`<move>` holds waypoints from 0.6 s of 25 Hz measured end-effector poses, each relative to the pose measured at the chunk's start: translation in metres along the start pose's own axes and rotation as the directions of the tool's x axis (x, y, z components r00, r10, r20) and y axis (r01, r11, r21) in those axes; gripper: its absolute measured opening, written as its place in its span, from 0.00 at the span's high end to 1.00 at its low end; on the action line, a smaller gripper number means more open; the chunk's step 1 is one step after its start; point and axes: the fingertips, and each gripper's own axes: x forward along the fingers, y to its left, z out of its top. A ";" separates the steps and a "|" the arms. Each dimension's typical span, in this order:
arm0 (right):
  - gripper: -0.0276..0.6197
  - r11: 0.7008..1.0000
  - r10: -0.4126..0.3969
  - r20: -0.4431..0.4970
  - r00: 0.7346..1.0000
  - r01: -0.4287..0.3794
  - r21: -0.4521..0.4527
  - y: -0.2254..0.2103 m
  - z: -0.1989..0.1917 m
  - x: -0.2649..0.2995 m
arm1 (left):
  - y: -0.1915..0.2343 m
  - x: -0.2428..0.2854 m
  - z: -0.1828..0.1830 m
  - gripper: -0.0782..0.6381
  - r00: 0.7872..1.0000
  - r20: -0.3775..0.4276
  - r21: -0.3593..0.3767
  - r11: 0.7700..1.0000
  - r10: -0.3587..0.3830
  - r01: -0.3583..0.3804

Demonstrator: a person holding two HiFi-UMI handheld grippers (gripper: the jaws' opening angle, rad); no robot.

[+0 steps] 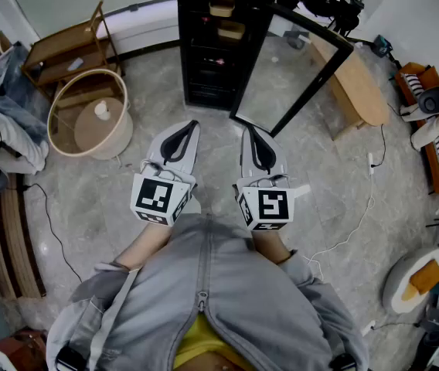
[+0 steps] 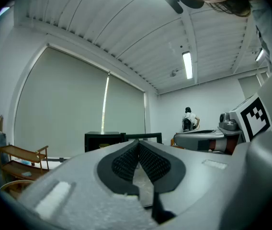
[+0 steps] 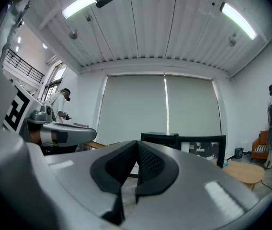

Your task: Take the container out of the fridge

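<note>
A black fridge (image 1: 219,41) stands on the floor ahead, its glass door (image 1: 293,68) swung open to the right. Tan containers (image 1: 231,31) sit on its upper shelves, their shape too small to make out. My left gripper (image 1: 193,124) and right gripper (image 1: 247,128) are held side by side in front of my body, well short of the fridge. Both are shut and hold nothing. In the left gripper view the left gripper (image 2: 138,143) points at the fridge (image 2: 102,140). Past the right gripper (image 3: 137,147), the right gripper view shows the fridge (image 3: 160,139) and its open door (image 3: 200,147).
A round wooden tub (image 1: 90,114) and a wooden rack (image 1: 69,49) stand to the left of the fridge. A wooden bench (image 1: 356,83) lies right of the door. Cables (image 1: 362,207) run over the stone floor. A person (image 2: 188,120) stands far off in the room.
</note>
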 end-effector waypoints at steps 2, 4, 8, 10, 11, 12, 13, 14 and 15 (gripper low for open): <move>0.96 1.000 0.003 -0.002 1.000 -0.003 0.020 -0.005 -0.005 0.006 | 0.002 0.007 -0.005 0.88 1.000 -0.004 -0.002 1.000 -0.004 0.004; 0.96 0.999 0.005 -0.002 1.000 -0.004 0.034 -0.010 -0.010 0.013 | 0.005 0.016 -0.009 0.88 1.000 -0.009 -0.006 1.000 -0.008 0.007; 0.96 0.999 -0.002 -0.008 1.000 0.003 0.032 -0.025 -0.015 0.036 | 0.018 0.044 -0.015 0.88 1.000 -0.009 -0.006 1.000 -0.021 0.021; 0.96 0.999 -0.012 -0.015 1.000 0.012 0.031 -0.035 -0.020 0.052 | 0.028 0.061 -0.018 0.88 1.000 -0.007 -0.006 1.000 -0.027 0.027; 0.96 0.999 -0.016 -0.019 1.000 0.016 0.031 -0.039 -0.022 0.062 | 0.035 0.071 -0.020 0.88 1.000 -0.006 -0.008 1.000 -0.030 0.030; 0.96 0.999 -0.019 -0.023 1.000 0.020 0.031 -0.044 -0.024 0.072 | 0.042 0.080 -0.021 0.88 0.999 -0.005 -0.011 0.999 -0.032 0.032; 0.96 0.999 -0.023 -0.026 0.999 0.024 0.032 -0.049 -0.025 0.083 | 0.049 0.090 -0.023 0.88 0.999 -0.004 -0.013 0.999 -0.035 0.035; 0.96 0.999 -0.026 -0.028 0.999 0.027 0.032 -0.054 -0.025 0.094 | 0.058 0.101 -0.024 0.88 0.999 -0.004 -0.015 0.999 -0.038 0.038; 0.96 0.999 -0.030 -0.030 0.999 0.031 0.031 -0.059 -0.026 0.106 | 0.066 0.112 -0.025 0.88 0.999 -0.006 -0.017 0.999 -0.041 0.041</move>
